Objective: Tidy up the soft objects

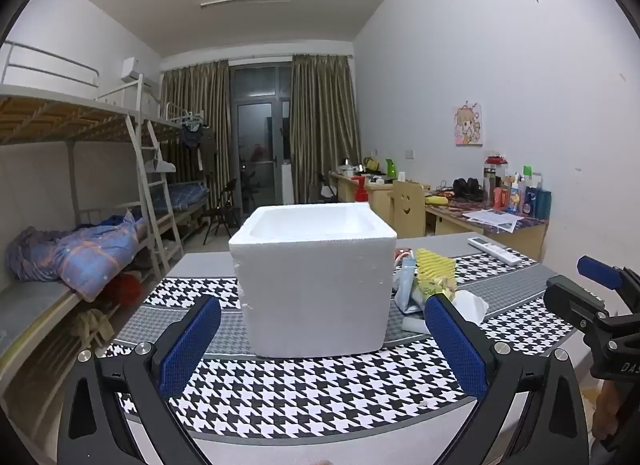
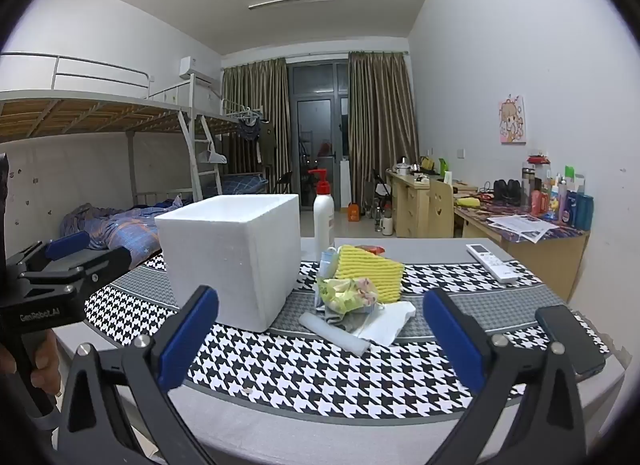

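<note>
A white foam box (image 1: 316, 281) stands open-topped on the houndstooth table cloth (image 1: 312, 389); it also shows in the right wrist view (image 2: 236, 253). To its right lies a pile of soft things: a yellow ribbed cloth (image 2: 372, 271), a crumpled green-and-pink cloth (image 2: 348, 293), a white cloth (image 2: 390, 323) and a white foam roll (image 2: 334, 333). My left gripper (image 1: 320, 349) is open and empty just in front of the box. My right gripper (image 2: 320, 345) is open and empty in front of the pile.
A white remote (image 2: 492, 261) lies at the table's far right. A dark phone (image 2: 570, 337) lies near the right edge. A white pump bottle (image 2: 323, 213) stands behind the box. Bunk beds (image 1: 80, 201) stand left, desks (image 2: 532, 233) along the right wall.
</note>
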